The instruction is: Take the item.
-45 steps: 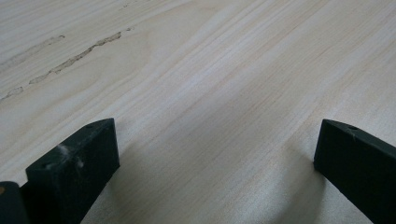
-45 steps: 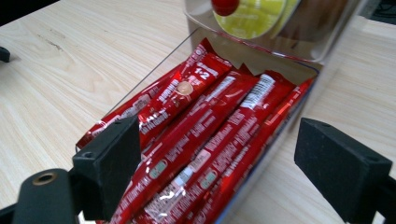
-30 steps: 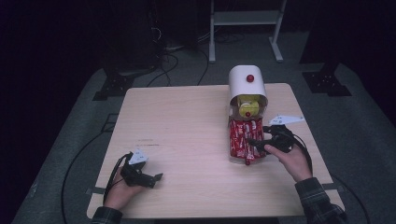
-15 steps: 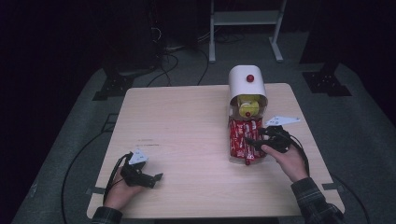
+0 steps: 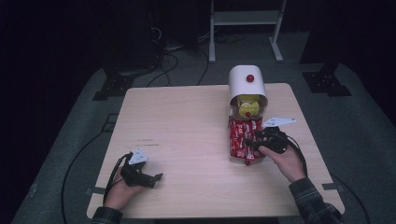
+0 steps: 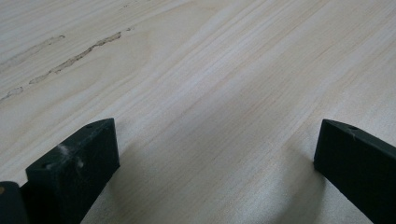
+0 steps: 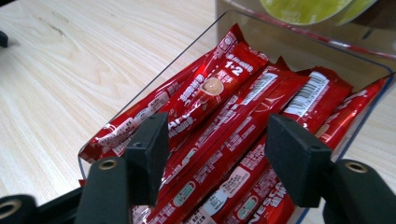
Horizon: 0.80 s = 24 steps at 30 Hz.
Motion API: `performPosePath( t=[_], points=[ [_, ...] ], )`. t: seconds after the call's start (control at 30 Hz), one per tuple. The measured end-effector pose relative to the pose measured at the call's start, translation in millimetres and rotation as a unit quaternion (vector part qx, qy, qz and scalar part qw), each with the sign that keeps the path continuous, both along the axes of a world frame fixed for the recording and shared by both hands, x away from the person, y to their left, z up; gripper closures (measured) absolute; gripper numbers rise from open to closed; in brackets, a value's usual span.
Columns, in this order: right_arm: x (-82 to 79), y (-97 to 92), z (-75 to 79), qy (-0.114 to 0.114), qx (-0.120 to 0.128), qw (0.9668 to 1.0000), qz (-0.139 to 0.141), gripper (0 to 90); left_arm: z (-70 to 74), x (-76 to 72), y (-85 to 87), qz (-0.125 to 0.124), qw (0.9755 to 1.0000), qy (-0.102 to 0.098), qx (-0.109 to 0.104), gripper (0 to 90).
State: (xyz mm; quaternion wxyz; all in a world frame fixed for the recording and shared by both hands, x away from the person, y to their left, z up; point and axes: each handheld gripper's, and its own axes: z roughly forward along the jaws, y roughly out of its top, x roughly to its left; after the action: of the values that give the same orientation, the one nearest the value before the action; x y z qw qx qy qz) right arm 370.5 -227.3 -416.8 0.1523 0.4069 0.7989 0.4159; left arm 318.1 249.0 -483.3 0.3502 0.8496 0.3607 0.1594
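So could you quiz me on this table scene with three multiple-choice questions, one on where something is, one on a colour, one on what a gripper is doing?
1. Where does the clear tray of sachets sit?
A. in front of the white dispenser
B. by the left gripper
C. on the floor

2. What colour are the sachets?
A. blue
B. red
C. green

3. How does the right gripper stand?
A. shut on a cable
B. lying upturned on the table
C. jaws apart over the sachets

Answers:
1 A, the high view shows the tray right below the dispenser's mouth.
2 B, the right gripper view shows red wrappers.
3 C, its jaws have just been closing, with sachets lying between them and none clearly pinched.
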Motion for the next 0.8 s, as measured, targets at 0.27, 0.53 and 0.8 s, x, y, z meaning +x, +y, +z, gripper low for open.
performPosePath(
  t=[0.27, 0.53, 0.8],
  points=[
    [-0.1, 2.8, -2.5, 0.001, -0.007, 1.0, 0.002, 44.8, 0.0, 0.0, 0.0, 0.0, 1.0, 0.0, 0.0, 0.0],
    [-1.3, 7.3, -5.7, -0.001, -0.024, 0.9997, -0.007, 51.6, 0.0, 0.0, 0.0, 0.0, 1.0, 0.0, 0.0, 0.0],
    [-0.6, 5.4, -6.1, 0.007, -0.018, 0.9997, -0.012, 59.9, 0.0, 0.0, 0.0, 0.0, 1.0, 0.0, 0.0, 0.0]
  ],
)
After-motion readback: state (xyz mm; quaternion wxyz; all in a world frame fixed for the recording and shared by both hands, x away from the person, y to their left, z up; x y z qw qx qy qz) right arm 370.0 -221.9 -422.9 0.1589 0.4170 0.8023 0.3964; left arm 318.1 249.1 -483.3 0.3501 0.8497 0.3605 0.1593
